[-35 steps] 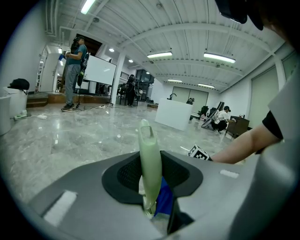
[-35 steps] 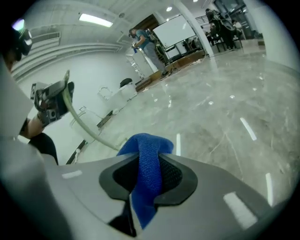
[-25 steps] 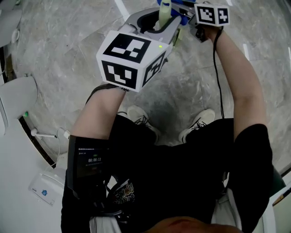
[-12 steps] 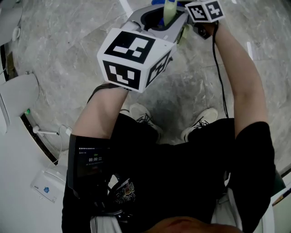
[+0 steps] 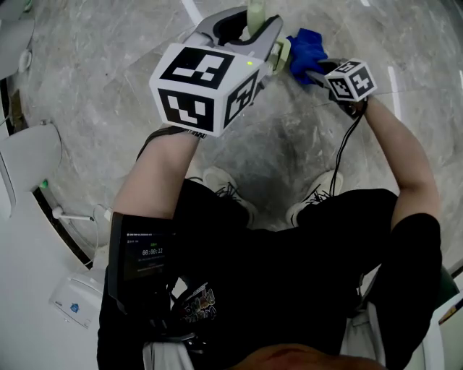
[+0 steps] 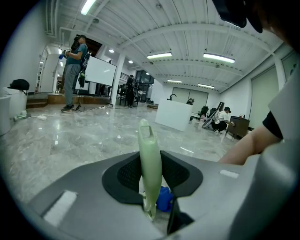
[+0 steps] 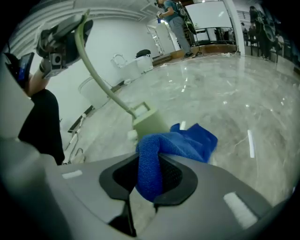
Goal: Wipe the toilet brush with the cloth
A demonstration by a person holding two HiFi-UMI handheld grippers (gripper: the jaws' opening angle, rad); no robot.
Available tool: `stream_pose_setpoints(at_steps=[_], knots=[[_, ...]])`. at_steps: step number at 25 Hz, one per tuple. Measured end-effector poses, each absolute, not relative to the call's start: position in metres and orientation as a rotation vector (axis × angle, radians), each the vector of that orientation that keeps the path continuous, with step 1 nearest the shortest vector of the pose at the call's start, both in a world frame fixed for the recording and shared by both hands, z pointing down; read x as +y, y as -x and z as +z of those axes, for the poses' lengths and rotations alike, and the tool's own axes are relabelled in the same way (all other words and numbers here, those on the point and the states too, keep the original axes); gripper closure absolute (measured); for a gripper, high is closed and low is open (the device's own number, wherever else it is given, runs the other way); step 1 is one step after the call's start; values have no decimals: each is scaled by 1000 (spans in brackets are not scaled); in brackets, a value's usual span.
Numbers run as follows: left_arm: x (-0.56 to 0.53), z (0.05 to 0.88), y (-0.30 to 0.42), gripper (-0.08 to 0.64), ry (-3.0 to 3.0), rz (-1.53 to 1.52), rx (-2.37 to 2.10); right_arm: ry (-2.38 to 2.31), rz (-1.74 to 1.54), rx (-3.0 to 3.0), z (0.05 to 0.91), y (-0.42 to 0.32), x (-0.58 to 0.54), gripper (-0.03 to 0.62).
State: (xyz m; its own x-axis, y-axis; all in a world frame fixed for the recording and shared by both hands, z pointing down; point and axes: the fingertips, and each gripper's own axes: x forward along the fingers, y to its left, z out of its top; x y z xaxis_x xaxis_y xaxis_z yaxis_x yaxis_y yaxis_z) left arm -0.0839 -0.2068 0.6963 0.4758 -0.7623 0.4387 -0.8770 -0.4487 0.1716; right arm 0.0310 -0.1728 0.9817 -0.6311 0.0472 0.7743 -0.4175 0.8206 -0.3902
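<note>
In the head view, the left gripper (image 5: 246, 32) is held out over the grey marble floor (image 5: 108, 87), and the pale green handle of the toilet brush (image 5: 255, 13) is seen rising between its jaws. Just to the right of it, the blue cloth (image 5: 305, 45) is bunched at the tip of the right gripper (image 5: 311, 71), close beside the brush's lower part.

In the left gripper view, the jaws are seen closed on the brush handle, which stands upright between the pads with its slotted end pointing away. A patch of the blue cloth is seen below, just right of the handle.

In the right gripper view, the jaws are clamped on a fold of the cloth, and the rest of it is spread forward beyond the pads. The brush's blocky lower end is seen directly behind the cloth, with the curved handle running up and left to the left gripper. Whether cloth and brush touch cannot be told.
</note>
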Motion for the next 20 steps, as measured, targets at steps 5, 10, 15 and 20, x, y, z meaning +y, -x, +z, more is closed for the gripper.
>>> stream_pose_setpoints(at_steps=[5,10,15,20], knots=[[-217,700,89,437,-2334,431,-1393,-240,935,-2371,907,12,-165,505],[-221,706,84,439,-2330,457,-1382,-216,1196,-2610,807,40,-182,503],[-230,706,81,442,-2321,462,-1379,-144,1228,-2794,723,51,-189,505],[-231,719,88,463,-2253,451,-1352,-226,1267,-2901,688,26,-207,503]])
